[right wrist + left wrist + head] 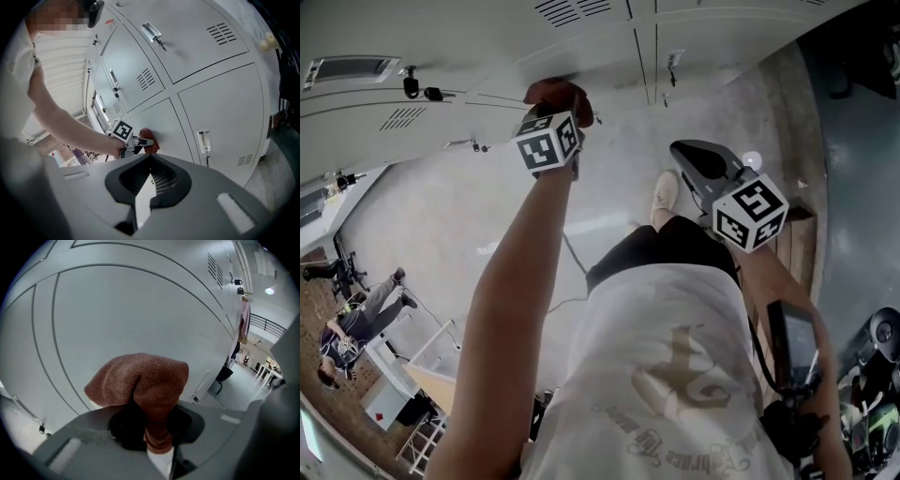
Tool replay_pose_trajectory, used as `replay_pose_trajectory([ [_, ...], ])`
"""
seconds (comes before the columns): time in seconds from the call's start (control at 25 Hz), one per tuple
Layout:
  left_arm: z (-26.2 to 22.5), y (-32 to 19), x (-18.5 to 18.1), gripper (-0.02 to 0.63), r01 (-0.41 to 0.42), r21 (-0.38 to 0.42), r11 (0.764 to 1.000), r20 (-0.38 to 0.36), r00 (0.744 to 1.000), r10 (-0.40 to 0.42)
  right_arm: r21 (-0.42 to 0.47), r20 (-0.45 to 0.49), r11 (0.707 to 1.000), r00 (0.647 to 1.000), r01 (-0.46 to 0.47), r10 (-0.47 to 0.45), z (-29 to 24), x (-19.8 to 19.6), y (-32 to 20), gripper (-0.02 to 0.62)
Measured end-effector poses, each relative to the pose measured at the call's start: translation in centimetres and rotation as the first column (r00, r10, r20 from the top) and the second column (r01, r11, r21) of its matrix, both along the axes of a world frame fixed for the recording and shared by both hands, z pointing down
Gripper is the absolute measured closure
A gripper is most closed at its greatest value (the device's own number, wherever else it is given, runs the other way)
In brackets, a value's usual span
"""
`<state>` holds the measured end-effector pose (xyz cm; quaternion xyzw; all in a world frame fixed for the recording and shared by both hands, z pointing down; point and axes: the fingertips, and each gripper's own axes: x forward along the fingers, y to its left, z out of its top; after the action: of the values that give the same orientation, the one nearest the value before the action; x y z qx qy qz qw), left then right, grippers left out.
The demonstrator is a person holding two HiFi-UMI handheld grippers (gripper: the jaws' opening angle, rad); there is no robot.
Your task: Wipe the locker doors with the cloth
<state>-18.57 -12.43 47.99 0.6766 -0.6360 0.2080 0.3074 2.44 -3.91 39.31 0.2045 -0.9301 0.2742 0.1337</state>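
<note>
A reddish-brown cloth [555, 92] is pinched in my left gripper [562, 111] and pressed flat against a grey locker door [441, 216]. Seen from the left gripper view, the cloth [140, 378] bunches over the jaws of the left gripper [157, 427] and hides their tips against the door [117, 310]. The right gripper view takes in that cloth [151, 141] from the side, on the lower door [220, 108]. My right gripper [151, 161] hangs back from the lockers, shut with nothing in it; its dark body [703, 161] points at the doors.
Each locker door carries a small handle with keys [204, 140] and vent slits [146, 78]. My own shoe [664, 192] stands near the lockers' base. Wooden boards [792, 244] lie at the right. People [356, 319] stand far off at the lower left.
</note>
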Motion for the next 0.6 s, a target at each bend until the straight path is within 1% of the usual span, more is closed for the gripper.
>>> replay_pose_trajectory([
  [0.28, 0.3, -1.8, 3.5, 0.517, -0.067, -0.007, 0.998, -0.009, 0.998, 0.067, 0.006, 0.016, 0.999, 0.999, -0.044, 0.044, -0.1, 0.6, -1.6, 0.588],
  [0.48, 0.5, -3.0, 6.3, 0.517, -0.141, -0.01, 0.99, -0.016, 0.99, 0.14, 0.015, 0.039, 0.997, 0.996, -0.078, 0.077, -0.4, 0.7, -3.2, 0.588],
  [0.6, 0.3, -3.9, 7.9, 0.517, -0.172, 0.005, 0.985, -0.033, 0.984, 0.172, 0.018, 0.05, 0.996, 0.995, -0.084, 0.083, -0.3, 0.5, -3.6, 0.588],
])
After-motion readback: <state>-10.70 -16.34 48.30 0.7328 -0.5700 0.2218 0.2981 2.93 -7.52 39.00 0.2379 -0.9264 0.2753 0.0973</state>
